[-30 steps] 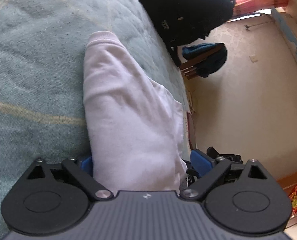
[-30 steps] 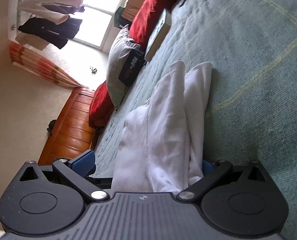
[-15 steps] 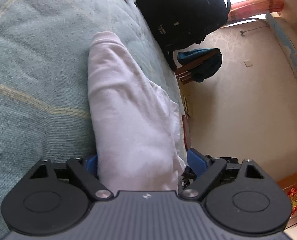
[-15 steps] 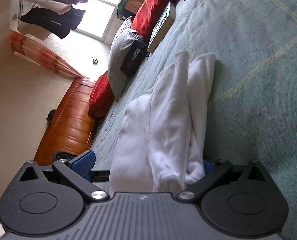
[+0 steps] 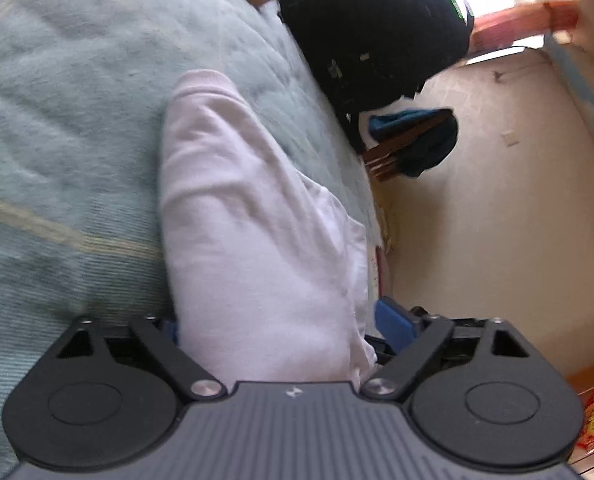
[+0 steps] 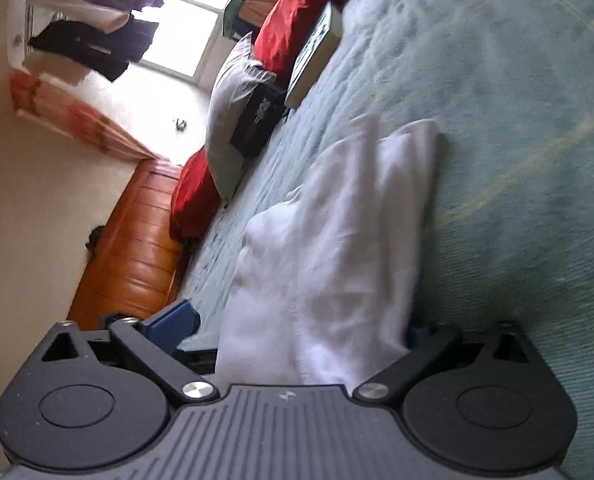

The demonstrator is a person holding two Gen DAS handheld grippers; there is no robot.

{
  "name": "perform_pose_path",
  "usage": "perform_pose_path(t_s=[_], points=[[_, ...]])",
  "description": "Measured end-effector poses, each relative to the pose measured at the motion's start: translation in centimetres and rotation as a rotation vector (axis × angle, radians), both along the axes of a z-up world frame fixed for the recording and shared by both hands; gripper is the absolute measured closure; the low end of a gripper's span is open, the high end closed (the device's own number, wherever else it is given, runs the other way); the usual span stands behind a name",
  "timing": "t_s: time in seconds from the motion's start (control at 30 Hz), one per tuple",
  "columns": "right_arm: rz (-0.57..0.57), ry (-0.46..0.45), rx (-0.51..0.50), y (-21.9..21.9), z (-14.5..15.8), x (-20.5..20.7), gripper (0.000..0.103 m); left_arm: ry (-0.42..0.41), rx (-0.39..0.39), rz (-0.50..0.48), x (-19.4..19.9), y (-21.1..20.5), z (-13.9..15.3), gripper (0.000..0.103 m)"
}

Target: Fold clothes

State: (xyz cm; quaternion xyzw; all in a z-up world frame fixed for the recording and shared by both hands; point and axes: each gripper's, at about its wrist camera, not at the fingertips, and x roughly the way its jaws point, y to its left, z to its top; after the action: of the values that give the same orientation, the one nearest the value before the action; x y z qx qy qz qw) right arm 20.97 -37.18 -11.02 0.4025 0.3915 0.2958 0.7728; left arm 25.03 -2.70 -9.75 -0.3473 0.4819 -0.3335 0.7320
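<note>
One pale pink, soft cotton garment (image 5: 253,240) lies in a long bundle on the grey-green woven bedcover (image 5: 57,128); we see wrinkles and a ribbed cuff at its far end. Our left gripper (image 5: 275,330) and right gripper (image 6: 297,326) stand fairly wide, with the cloth bunched between their blue pads.

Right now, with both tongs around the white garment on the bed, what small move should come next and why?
Probably lower both ends onto the green bedspread and flatten. The white garment fills the left tongs and right tongs, with bunched folds in the right view.
</note>
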Motion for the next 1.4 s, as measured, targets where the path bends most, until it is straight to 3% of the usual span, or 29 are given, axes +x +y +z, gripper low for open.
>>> perform_pose_path(t_s=[0.1, 0.17, 0.27, 0.43, 0.83, 1.0, 1.4], points=[[-0.011, -0.023, -0.075, 0.7, 0.4, -0.5, 0.003, 0.008, 0.006, 0.003, 0.1, -0.1, 0.1, 0.013], [-0.027, -0.012, -0.071, 0.1, 0.0, -0.4, 0.015, 0.018, -0.002, 0.010, 0.2, 0.1, -0.2, 0.015], [-0.041, 0.009, -0.033, -0.9, -0.7, -0.4, 0.023, 0.002, -0.009, 0.004, 0.1, 0.3, -0.8, 0.016], [-0.042, -0.002, -0.058, -0.4, -0.7, -0.1, 0.020, -0.032, 0.025, -0.002, 0.9, -1.0, -0.7, 0.015], [-0.065, -0.049, -0.090, 0.4, -0.5, -1.0, 0.017, -0.029, 0.015, 0.008, -0.2, -0.5, -0.5, 0.018], [-0.060, -0.055, -0.130, 1.1, 0.5, -1.0, 0.012, 0.003, 0.051, 0.005, 0.3, -1.1, 1.0, 0.018], [-0.036, -0.113, -0.141, 2.6, 3.3, -2.0, 0.012, -0.063, 0.061, -0.037, -0.1, -1.5, 4.6, 0.018]])
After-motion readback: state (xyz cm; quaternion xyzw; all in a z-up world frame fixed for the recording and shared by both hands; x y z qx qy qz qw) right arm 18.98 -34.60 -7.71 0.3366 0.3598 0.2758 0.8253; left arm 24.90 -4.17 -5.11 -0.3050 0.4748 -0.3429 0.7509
